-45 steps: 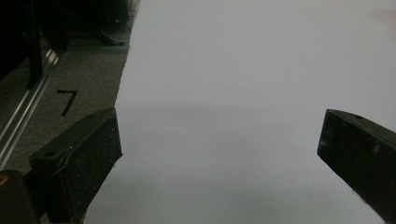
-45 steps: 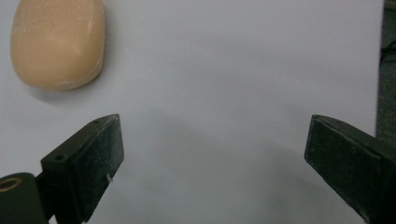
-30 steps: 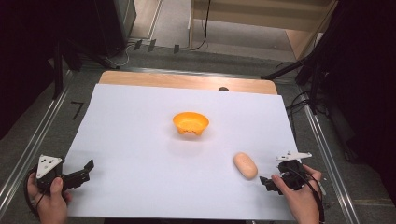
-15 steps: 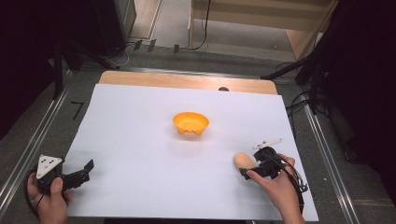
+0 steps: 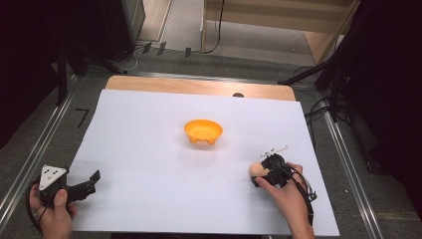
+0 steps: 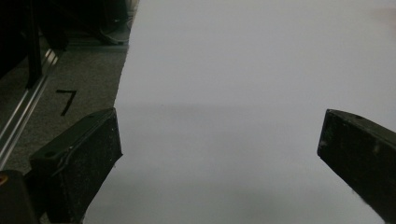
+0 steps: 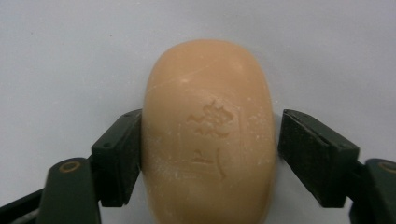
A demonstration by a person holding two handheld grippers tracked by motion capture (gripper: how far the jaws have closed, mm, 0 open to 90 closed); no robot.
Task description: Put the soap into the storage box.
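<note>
— Claw check first. With the right claw [image 5: 260, 175], shut yet?

— Nearly. Jaws just drawn in from wide to either side of the soap bar [image 7: 208, 130]. One pad [image 7: 119, 158] against its flank, the other pad [image 7: 313, 154] just beside it, with a sliver of gap seemingly left between. Not clamped tight, by the look of it.

— And a second ago?

— Parked farther out from the orange bowl [image 5: 203, 130], beyond the soap bar, jaws gaping. Since then slid in toward the bowl to straddle the bar.

— Meaning for the job?

— Approach done, grasp all but made. Probably a final squeeze and a lift next, then perhaps a carry over to the bowl. Only a guess.

— Now the scene, biggest first.

— Wooden desk [image 5: 199, 87], covered almost wholly by a white sheet [image 5: 149, 149], bare wood showing just behind the bowl. Bowl itself upright near the sheet's middle, nothing in it. Soap bar smallest: nearer the person than the bowl and off to its right, lying flat on the sheet, well apart from the bowl.

— And the left claw [image 5: 92, 181]?

— Far from the bowl, down toward the person's left. Jaws spread wide over bare sheet, gripping nothing, unmoved.
</note>
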